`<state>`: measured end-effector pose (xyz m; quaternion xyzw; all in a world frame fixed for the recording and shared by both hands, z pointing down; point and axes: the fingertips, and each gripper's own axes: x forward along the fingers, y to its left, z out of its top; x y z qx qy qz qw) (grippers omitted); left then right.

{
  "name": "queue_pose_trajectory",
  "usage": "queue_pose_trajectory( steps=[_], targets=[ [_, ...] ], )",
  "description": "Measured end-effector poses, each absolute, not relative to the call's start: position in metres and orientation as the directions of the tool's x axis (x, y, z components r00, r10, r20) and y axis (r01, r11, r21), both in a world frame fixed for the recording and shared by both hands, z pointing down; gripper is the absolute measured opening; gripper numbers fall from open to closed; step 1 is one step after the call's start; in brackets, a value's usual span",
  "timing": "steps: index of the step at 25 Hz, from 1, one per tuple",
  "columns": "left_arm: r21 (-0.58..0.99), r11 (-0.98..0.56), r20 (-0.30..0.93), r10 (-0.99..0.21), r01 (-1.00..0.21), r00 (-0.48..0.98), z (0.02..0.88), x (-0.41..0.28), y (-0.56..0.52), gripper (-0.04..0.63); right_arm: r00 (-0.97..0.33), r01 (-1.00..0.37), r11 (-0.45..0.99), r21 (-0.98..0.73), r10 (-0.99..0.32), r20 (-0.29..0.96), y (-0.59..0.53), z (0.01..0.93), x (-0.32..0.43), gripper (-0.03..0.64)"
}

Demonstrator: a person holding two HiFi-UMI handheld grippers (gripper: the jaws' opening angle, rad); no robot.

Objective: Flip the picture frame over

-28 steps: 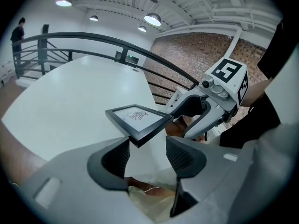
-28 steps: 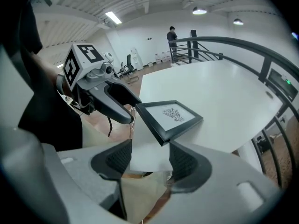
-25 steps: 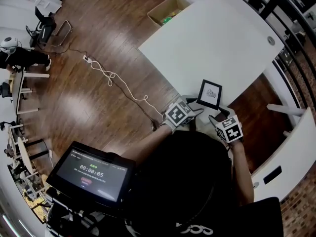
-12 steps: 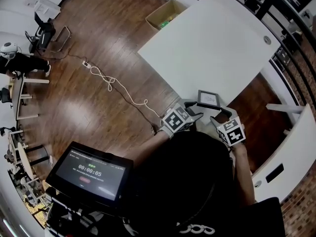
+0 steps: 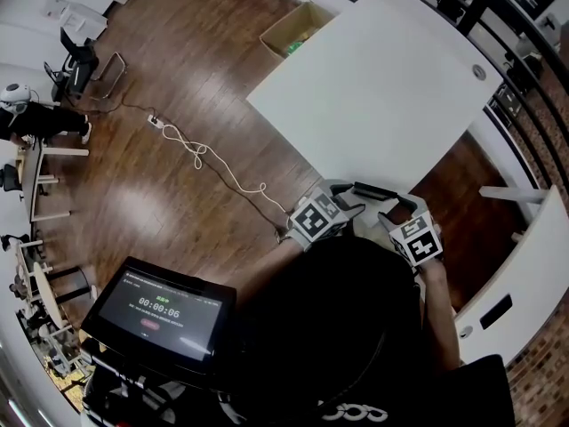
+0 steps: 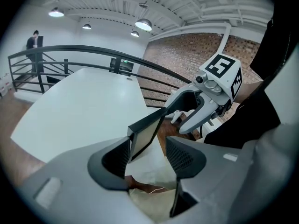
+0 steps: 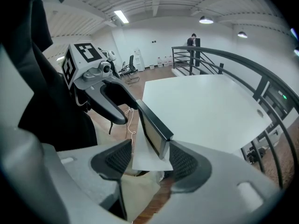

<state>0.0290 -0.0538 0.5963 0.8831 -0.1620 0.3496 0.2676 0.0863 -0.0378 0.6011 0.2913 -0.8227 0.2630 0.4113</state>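
A white table (image 5: 382, 78) stands on a dark wooden floor (image 5: 178, 203). At its far-left corner sits an open cardboard box (image 5: 286, 20) (something green inside, perhaps packaging). Left of the table, a white cable (image 5: 194, 148) snakes from a power strip (image 5: 155, 121). Near-left of it, a dark screen (image 5: 160, 308) shows a timer. Beyond the table, a black railing (image 6: 70, 46) runs before a brick wall (image 6: 187, 45).

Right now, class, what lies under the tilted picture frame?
Under the picture frame shows the white table's near corner, with wooden floor beyond. Whether its lower edge touches the table is covered from view.
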Motion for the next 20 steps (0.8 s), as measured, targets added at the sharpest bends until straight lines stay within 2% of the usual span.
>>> queue_pose_trajectory(
  steps=[20],
  targets=[
    [0.365, -0.798, 0.728, -0.077, -0.479, 0.681, 0.615, 0.040, -0.098, 0.244, -0.479, -0.710, 0.670, -0.217, -0.234, 0.846, -0.086, 0.618, 0.099, 0.233]
  ],
)
